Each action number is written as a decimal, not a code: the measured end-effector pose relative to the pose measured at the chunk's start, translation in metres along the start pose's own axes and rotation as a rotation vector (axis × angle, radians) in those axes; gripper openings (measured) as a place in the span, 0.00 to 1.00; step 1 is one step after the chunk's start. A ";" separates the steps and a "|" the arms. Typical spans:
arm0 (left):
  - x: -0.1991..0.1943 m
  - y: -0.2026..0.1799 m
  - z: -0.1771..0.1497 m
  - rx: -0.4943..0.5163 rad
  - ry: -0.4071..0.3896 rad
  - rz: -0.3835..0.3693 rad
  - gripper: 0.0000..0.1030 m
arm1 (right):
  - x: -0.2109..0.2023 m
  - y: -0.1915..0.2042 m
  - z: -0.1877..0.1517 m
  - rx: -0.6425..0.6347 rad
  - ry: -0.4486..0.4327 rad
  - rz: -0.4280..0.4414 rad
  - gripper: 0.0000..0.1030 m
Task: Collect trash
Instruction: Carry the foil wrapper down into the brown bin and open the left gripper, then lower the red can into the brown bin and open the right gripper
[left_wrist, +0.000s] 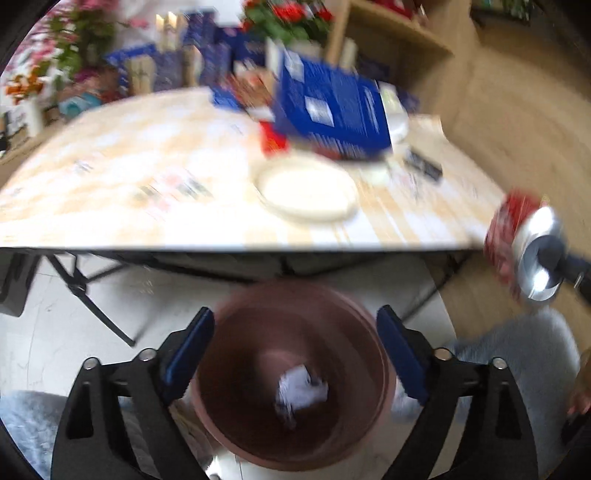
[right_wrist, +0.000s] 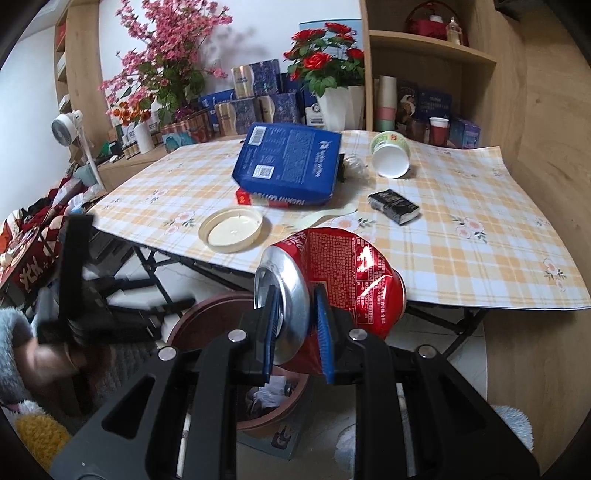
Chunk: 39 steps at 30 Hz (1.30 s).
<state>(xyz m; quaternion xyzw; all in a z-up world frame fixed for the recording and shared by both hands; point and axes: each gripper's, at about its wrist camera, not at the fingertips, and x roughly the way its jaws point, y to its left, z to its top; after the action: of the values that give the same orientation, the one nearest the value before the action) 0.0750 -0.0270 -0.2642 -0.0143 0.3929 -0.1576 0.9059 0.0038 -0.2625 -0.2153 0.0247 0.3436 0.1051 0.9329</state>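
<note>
Just below and left of the right gripper (right_wrist: 295, 325), clenched on the crushed can (right_wrist: 354, 280), sits the bin (left_wrist: 295, 387); left gripper (left_wrist: 295, 354) gapes empty.

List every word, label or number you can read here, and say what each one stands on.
"luckin coffee": upside down along the near edge of the blue box.
White brand script: on the crushed red can held in the right claw, only partly in view, not readable in full.
Fine print on the can, and the barcode and square code labels on the box: too small to read.
Left wrist view: everything is blurred, nothing readable.
</note>
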 end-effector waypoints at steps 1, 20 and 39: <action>-0.008 0.003 0.002 -0.007 -0.030 0.006 0.91 | 0.001 0.002 0.000 -0.006 0.004 0.004 0.22; -0.117 0.067 0.017 0.039 -0.317 0.215 0.94 | 0.080 0.079 -0.025 -0.217 0.207 0.136 0.22; -0.095 0.081 0.016 -0.041 -0.240 0.232 0.94 | 0.128 0.073 -0.050 -0.195 0.314 0.129 0.55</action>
<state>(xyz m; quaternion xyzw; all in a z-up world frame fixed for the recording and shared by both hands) 0.0477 0.0767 -0.1981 -0.0063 0.2839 -0.0410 0.9580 0.0529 -0.1649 -0.3263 -0.0606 0.4708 0.1998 0.8572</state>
